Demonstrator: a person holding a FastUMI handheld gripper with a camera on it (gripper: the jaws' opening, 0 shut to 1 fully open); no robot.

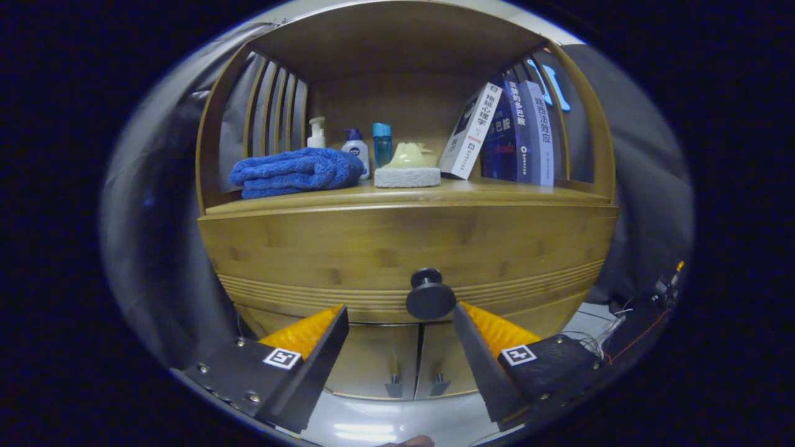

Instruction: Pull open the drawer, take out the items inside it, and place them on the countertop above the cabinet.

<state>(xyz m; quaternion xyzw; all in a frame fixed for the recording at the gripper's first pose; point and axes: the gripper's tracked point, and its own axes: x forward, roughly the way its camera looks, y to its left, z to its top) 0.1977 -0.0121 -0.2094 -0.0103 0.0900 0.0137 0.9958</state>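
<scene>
A wooden cabinet faces me with its drawer front (407,248) closed flush. A round dark knob (430,295) sticks out from the drawer's lower middle. My gripper (400,313) is open, its two fingers spread wide just below the knob, which sits a little above the gap and nearer the right finger. Nothing is held between them. The countertop (497,192) runs along the top of the drawer, inside a shelf alcove. The drawer's contents are hidden.
On the countertop lie a folded blue towel (295,172), a white pump bottle (317,133), a small lotion bottle (356,149), a blue cup (382,143), a sponge with a yellow object on it (407,171), and leaning books (509,130). Two lower cabinet doors (416,363) sit beneath the drawer.
</scene>
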